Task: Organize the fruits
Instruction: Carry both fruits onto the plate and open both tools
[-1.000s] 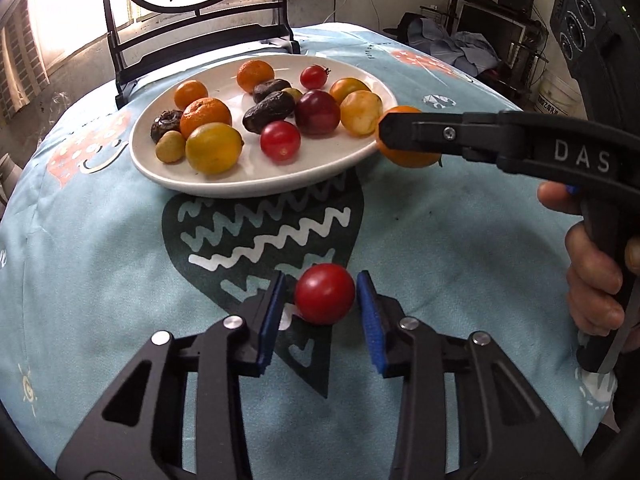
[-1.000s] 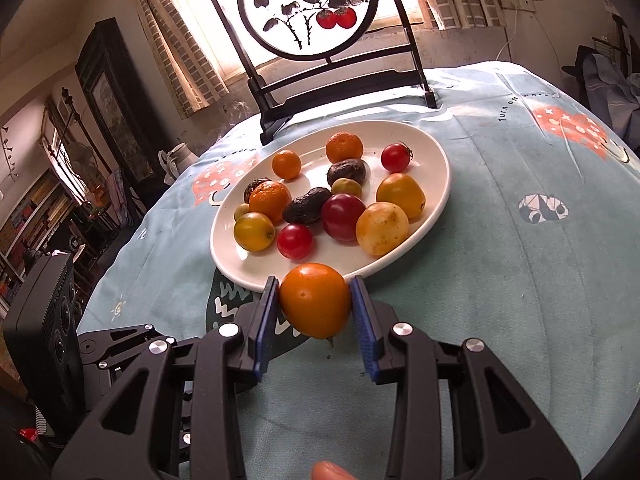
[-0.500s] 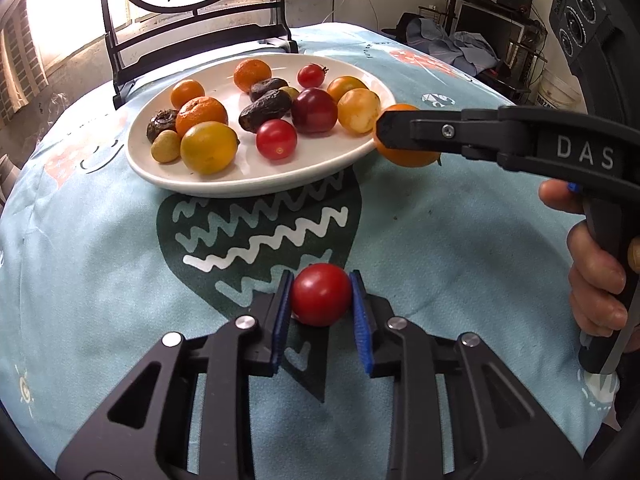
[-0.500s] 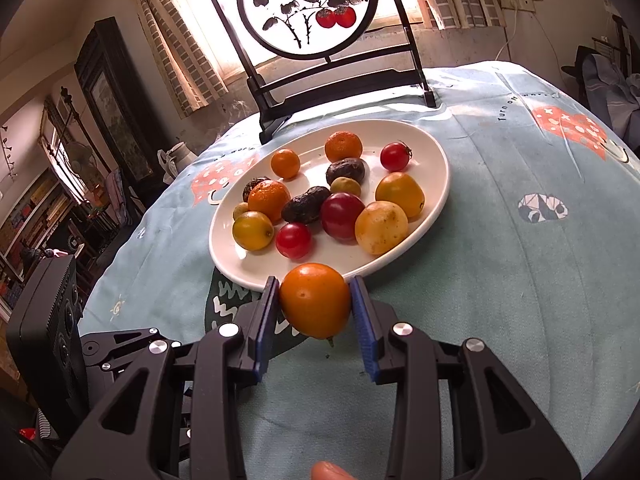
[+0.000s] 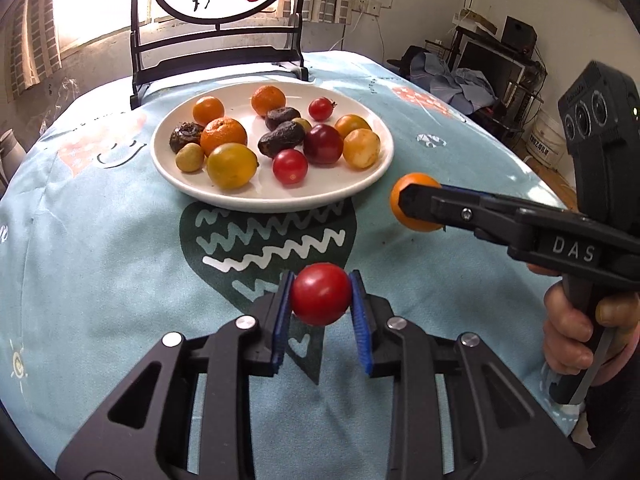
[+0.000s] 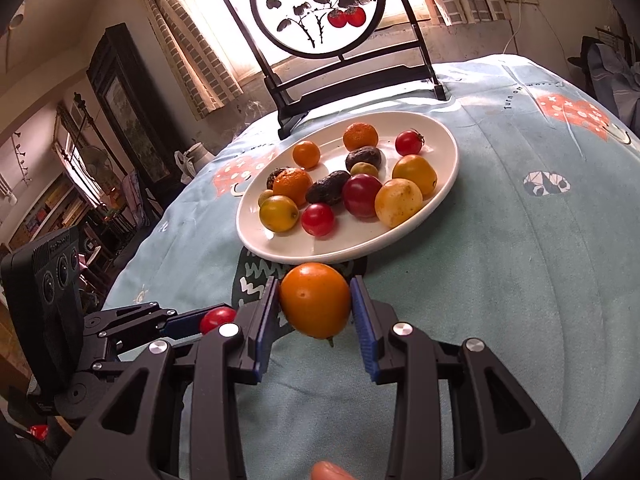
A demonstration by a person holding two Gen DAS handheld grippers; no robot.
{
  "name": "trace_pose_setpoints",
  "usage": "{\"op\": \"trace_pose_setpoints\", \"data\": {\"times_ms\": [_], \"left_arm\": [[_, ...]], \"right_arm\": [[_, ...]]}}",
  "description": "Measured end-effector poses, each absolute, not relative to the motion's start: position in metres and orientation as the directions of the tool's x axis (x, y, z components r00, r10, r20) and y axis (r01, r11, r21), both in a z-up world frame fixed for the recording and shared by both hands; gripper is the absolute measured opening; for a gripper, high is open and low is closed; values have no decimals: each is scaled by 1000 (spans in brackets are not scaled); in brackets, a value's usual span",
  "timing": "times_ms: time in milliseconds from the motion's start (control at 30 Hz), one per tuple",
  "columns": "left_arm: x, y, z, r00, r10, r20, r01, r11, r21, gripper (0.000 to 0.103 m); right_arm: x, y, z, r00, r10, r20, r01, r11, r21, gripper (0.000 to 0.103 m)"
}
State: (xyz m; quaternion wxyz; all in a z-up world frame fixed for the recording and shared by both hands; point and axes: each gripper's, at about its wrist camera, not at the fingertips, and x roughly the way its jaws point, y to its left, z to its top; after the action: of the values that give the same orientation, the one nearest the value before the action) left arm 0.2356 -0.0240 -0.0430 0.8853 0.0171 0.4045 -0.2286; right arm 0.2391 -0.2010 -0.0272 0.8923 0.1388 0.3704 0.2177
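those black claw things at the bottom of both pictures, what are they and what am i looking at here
They are handheld grippers, one in each of a person's hands, each with a camera looking forward along its fingers. One picture is from the left gripper, its jaws shut on a red tomato. The other is from the right gripper, shut on an orange fruit. Each also appears in the other's picture, from the side. Beyond them, on a blue patterned tablecloth, sits a white plate of mixed fruits. Behind it stands a painted round screen.
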Motion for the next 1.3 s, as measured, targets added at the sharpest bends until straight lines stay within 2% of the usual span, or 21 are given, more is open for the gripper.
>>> {"op": "trace_pose_setpoints", "data": {"times_ms": [100, 333, 567, 800, 833, 867, 900, 933, 967, 1033, 1100, 1133, 1200, 1300], "left_arm": [[250, -18, -27, 575, -408, -709, 416, 892, -176, 28], [323, -19, 5, 644, -354, -678, 346, 925, -154, 28], [406, -28, -10, 640, -265, -721, 268, 957, -114, 28], [433, -29, -25, 634, -189, -750, 221, 973, -58, 29], [434, -27, -26, 637, -176, -750, 212, 976, -49, 32], [433, -27, -26, 641, -161, -751, 203, 979, -36, 48], [430, -26, -24, 654, -141, -743, 189, 982, -20, 69], [425, -24, -20, 675, -118, -729, 169, 986, -3, 77], [418, -22, -16, 695, -99, -713, 155, 988, 14, 82], [406, -20, -7, 710, -86, -699, 156, 987, 36, 87], [390, -17, 2, 720, -75, -690, 150, 987, 49, 94], [381, -15, 7, 725, -76, -685, 151, 987, 50, 95], [362, -11, 17, 735, -77, -673, 144, 989, 44, 101], [330, -5, 27, 737, -76, -672, 127, 991, 28, 101]], "right_arm": [[247, -203, -15, 664, 474, -579, -287, 876, 388, 37], [307, -199, 8, 710, 416, -568, -282, 907, 312, 37], [370, -193, -13, 690, 389, -611, -261, 920, 291, 36], [393, -188, -27, 665, 387, -639, -282, 922, 265, 37], [393, -188, -28, 661, 388, -643, -286, 922, 263, 37], [392, -188, -28, 655, 393, -645, -290, 919, 266, 49], [390, -188, -28, 652, 398, -645, -291, 917, 271, 58], [388, -190, -25, 657, 395, -642, -290, 919, 268, 70], [384, -190, -21, 663, 390, -639, -291, 921, 261, 71], [374, -192, -12, 662, 398, -634, -301, 917, 261, 72], [360, -195, -1, 665, 415, -621, -316, 910, 270, 80], [350, -195, 4, 664, 422, -617, -325, 906, 271, 100], [328, -196, 13, 669, 435, -602, -348, 900, 263, 102], [293, -193, 22, 681, 419, -601, -363, 906, 219, 102]]}}
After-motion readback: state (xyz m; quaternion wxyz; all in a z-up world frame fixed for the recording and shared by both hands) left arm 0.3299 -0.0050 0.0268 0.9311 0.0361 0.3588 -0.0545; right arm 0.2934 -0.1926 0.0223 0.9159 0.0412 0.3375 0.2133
